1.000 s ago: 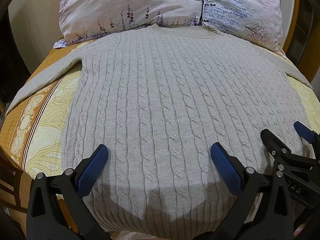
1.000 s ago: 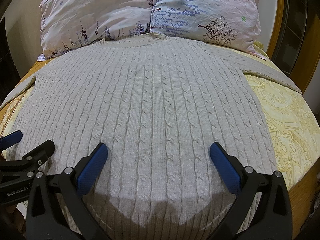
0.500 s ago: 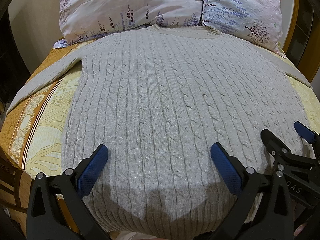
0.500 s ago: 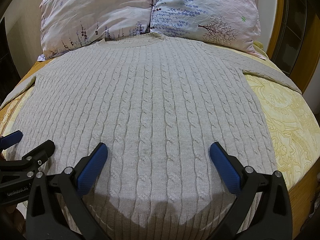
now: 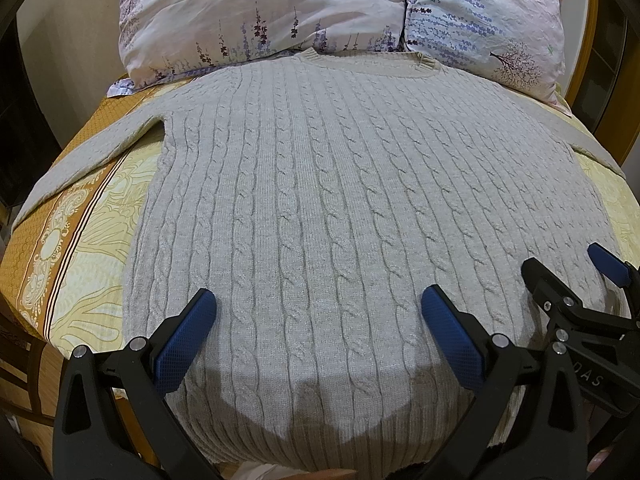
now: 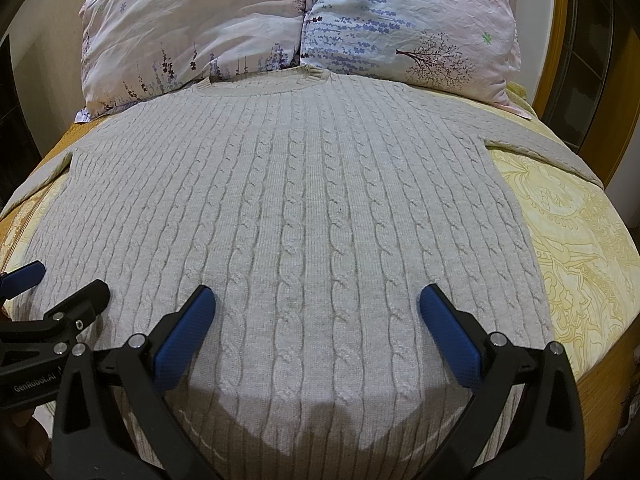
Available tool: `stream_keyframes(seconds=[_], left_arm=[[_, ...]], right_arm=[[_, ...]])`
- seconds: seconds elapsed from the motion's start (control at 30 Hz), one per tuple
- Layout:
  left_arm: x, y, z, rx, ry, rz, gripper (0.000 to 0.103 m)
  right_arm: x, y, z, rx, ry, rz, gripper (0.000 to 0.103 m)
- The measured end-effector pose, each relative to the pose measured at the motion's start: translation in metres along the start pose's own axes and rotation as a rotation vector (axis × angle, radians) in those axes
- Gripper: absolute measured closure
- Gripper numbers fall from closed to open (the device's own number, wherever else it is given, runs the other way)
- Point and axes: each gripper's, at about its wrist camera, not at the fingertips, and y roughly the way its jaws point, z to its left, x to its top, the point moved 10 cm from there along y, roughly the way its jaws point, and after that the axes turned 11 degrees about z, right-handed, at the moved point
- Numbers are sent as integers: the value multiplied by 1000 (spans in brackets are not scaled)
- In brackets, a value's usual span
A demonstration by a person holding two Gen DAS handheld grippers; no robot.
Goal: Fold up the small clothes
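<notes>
Left wrist view: the left gripper is held wide apart above the sweater's near hem, as is the right gripper, nothing having shifted over the last second, so folding on the bed is judged unstarted.

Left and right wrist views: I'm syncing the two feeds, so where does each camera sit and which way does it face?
Left wrist: on the left gripper, above the sweater's near hem, facing the pillows; its own open fingers show, with the right gripper at the right edge.
Right wrist: on the right gripper, same heading; its own open fingers show, the left gripper at the left edge.
Shared: sweater, pillows, patterned bedspread.
</notes>
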Motion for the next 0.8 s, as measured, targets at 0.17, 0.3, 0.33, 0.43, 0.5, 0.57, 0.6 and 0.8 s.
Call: stream_keyframes(seconds=[0.17, 0.3, 0.33, 0.43, 0.5, 0.57, 0.6, 0.8], left_arm=[[0, 0, 0, 0, 0, 0, 1], [0, 0, 0, 0, 0, -1, 1], [0, 0, 0, 0, 0, 0, 1], [1, 0, 0, 1, 1, 2, 1], [2, 0, 1, 1, 2, 6, 1], [1, -1, 1, 1, 2, 9, 1], [1, 0, 1, 1, 3, 11, 1], [4, 2, -1, 1, 8, 33, 1]], right_arm=[[0, 0, 0, 0, -1, 0, 2], [0, 1, -1, 0, -2, 0, 2], [-1, 1, -1, 1, -3, 1, 2], [-1, 2, -2, 5, -11, 4, 2], [1, 2, 0, 10, -20, 4, 2], [2, 3, 1, 16, -31, 3, 2], [3, 3, 2, 23, -41, -2, 2], [6, 3, 2, 74, -106, -32, 2]])
